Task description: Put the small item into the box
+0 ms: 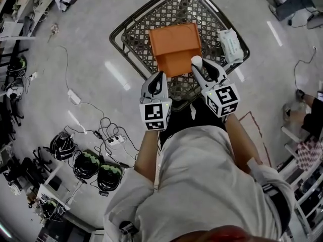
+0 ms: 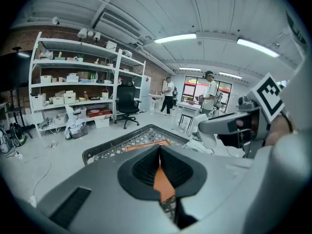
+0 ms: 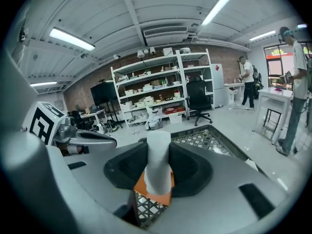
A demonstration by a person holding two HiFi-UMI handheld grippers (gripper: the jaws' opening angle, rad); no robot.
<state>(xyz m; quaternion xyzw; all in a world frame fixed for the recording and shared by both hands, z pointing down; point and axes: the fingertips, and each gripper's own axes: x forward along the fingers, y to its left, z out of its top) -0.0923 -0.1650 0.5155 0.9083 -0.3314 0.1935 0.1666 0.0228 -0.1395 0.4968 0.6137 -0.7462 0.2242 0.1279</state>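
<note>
An open orange box (image 1: pixel 174 47) sits on a black lattice-topped table (image 1: pixel 136 34). My right gripper (image 1: pixel 198 64) is shut on a small white cylinder-shaped item (image 1: pixel 196 60) and holds it over the box's near right corner. In the right gripper view the white item (image 3: pixel 158 165) stands upright between the dark pads, with the orange box (image 3: pixel 140 185) showing below it. My left gripper (image 1: pixel 160 76) hovers at the box's near edge. Its jaws meet with nothing between them, and the orange box (image 2: pixel 164 184) shows through the gap beneath.
A white packet (image 1: pixel 230 45) lies on the table's right side. Cables, a power strip (image 1: pixel 115 140) and helmets (image 1: pixel 86 164) lie on the floor at left. Shelves (image 2: pixel 73 89), an office chair (image 2: pixel 126 101) and two standing people (image 2: pixel 210 94) are farther off.
</note>
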